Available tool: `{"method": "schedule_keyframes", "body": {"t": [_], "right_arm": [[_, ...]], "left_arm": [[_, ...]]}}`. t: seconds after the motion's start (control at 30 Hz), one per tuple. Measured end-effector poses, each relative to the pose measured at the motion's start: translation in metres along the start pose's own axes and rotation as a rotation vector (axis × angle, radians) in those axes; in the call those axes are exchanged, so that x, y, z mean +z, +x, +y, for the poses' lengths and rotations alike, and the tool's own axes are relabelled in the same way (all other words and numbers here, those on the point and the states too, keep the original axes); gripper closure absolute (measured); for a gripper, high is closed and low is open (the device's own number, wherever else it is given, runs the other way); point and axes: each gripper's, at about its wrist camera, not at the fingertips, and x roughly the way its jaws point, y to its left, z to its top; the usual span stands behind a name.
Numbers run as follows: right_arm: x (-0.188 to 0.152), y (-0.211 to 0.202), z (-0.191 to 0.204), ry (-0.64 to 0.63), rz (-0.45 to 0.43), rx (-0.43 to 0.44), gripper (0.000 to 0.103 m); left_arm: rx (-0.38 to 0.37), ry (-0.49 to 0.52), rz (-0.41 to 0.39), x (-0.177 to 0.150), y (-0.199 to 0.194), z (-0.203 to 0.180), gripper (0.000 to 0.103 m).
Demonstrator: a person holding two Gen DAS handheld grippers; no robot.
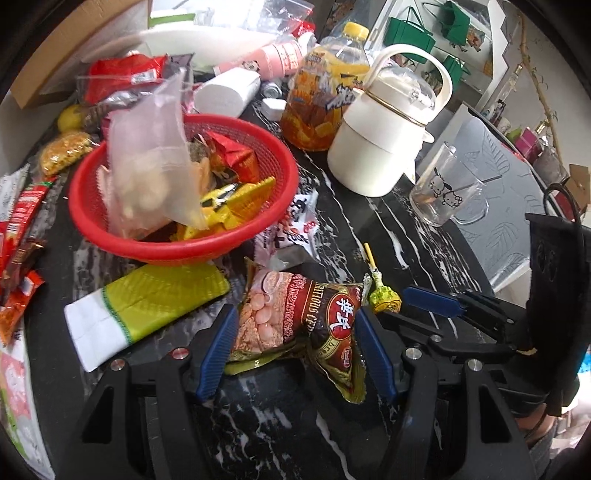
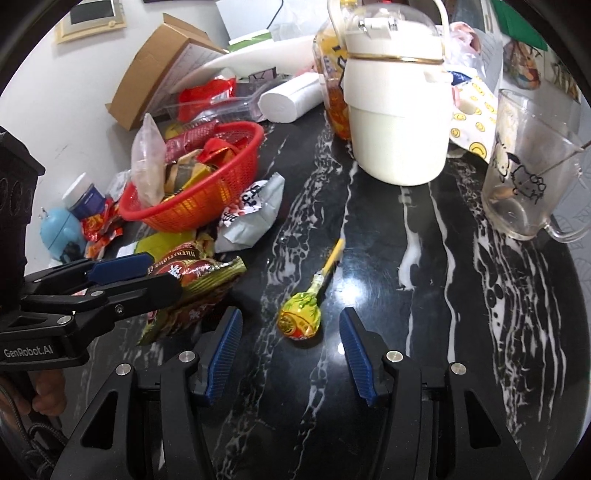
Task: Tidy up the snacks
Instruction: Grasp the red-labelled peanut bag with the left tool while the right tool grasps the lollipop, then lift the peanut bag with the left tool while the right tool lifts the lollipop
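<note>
The left gripper (image 1: 295, 347) clamps a brown-and-gold cereal packet (image 1: 295, 321) at the red mesh basket's (image 1: 236, 243) six o'clock, while the right gripper (image 2: 291, 343), fingers apart, straddles a yellow-wrapped lollipop (image 2: 299, 319).

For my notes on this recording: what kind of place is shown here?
Probably a home, at a cluttered dark marble table. A white kettle, a cartoon glass mug and a red basket full of snack packets point to a household. Green bags on shelves behind could mean a small shop instead.
</note>
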Motion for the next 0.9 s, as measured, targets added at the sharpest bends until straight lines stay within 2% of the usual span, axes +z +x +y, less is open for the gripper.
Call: {"method": "schedule_keyframes", "body": {"t": [0.1,0.17,0.23,0.3,0.47,0.63,0.9], "right_arm": [[0.001,0.004,-0.001,-0.004,0.003,0.006,0.051],[0.002,0.008,-0.001,-0.012,0.008,0.006,0.056],[0.003,0.012,-0.001,-0.017,0.016,0.007,0.058],[0.002,0.014,-0.001,-0.019,0.02,0.006,0.062],[0.002,0.015,-0.001,-0.03,0.018,-0.001,0.078],[-0.003,0.009,-0.002,-0.027,0.013,0.006,0.078],[-0.018,-0.006,-0.004,-0.017,0.01,-0.003,0.078]], "left_arm": [[-0.015,0.014,0.003,0.001,0.004,-0.001,0.038],[-0.018,0.022,0.006,0.003,0.006,-0.002,0.038],[-0.02,0.029,0.014,0.003,0.009,-0.002,0.032],[0.001,0.038,0.052,0.003,0.017,-0.002,0.031],[0.027,0.074,0.039,0.0,0.021,-0.006,0.03],[0.048,0.092,0.011,-0.004,0.02,-0.01,0.035],[0.049,0.134,0.031,-0.019,0.011,-0.024,0.036]]}}
